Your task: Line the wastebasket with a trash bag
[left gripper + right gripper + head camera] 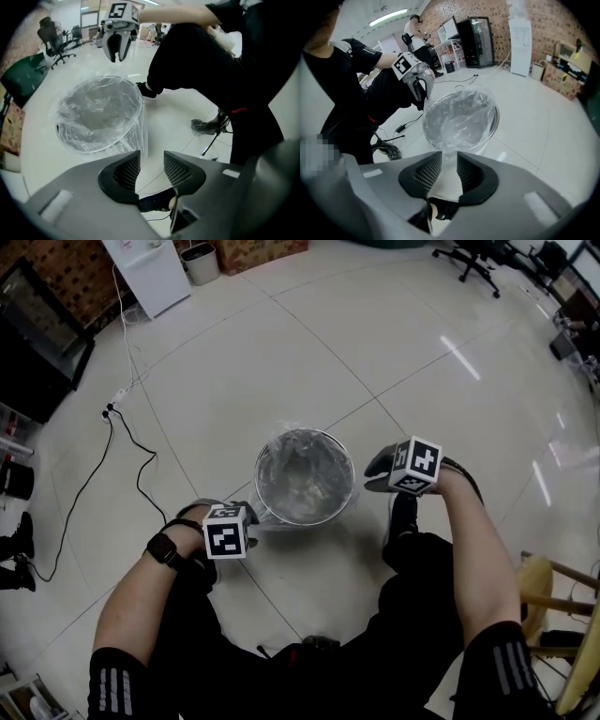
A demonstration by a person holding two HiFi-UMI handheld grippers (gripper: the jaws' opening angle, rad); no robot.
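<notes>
The clear thin-plastic trash bag [305,470] — limp, slippery — is best pinched at its edge beyond the jaws. Left gripper [151,158] and right gripper [449,158] are parted, empty.

A glossy white tiled floor [309,362] carries everything. At its centre stands a round silvery wastebasket [258,479], lined with a clear plastic trash bag [305,470]. From it, a thin black cable [141,444] snakes over the tiles at nine o'clock. A white cabinet [150,273] stands at eleven, a small grey bin [200,262] and a brown cardboard box [258,251] near twelve, a black office chair [473,261] at one, and a wooden stool [548,587] at four.
</notes>
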